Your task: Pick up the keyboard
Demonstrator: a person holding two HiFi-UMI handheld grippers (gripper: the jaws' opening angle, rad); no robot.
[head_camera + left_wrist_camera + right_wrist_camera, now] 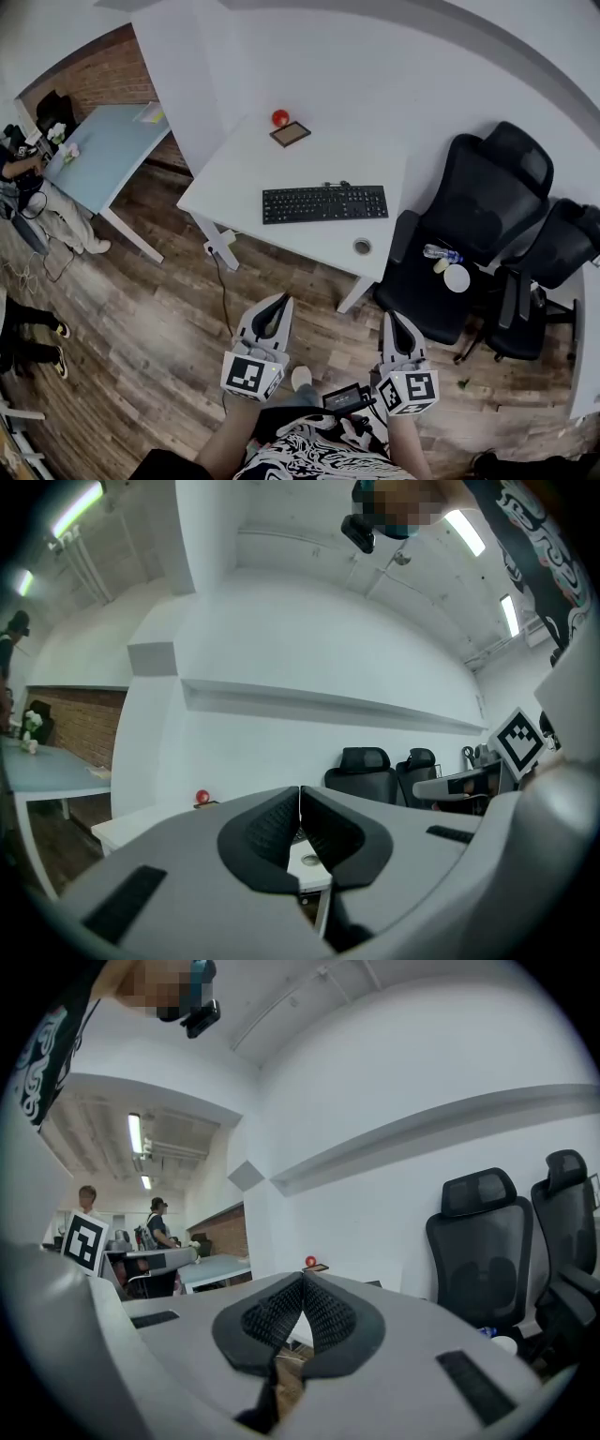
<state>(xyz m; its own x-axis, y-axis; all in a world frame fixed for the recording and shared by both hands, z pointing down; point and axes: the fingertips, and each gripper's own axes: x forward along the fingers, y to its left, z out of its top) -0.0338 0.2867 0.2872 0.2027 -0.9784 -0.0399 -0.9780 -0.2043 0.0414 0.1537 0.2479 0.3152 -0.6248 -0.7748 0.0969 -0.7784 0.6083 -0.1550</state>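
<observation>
A black keyboard [324, 202] lies flat on the white table [234, 178], parallel to its near edge. Both grippers hover over the wooden floor, well short of the table and pointing towards it. My left gripper [280, 301] is shut with nothing between its pads [272, 825]. My right gripper [393, 318] is also shut and empty, its ribbed pads [323, 1312] meeting at the tips. The keyboard is hidden behind the jaws in both gripper views.
On the table are a red ball [279, 118], a small brown frame [291, 134] and a tape roll [362, 247]. A power block [220, 246] with a cable hangs at the table's near-left leg. Two black office chairs [478, 216] stand right, and a pale blue table [103, 150] stands left.
</observation>
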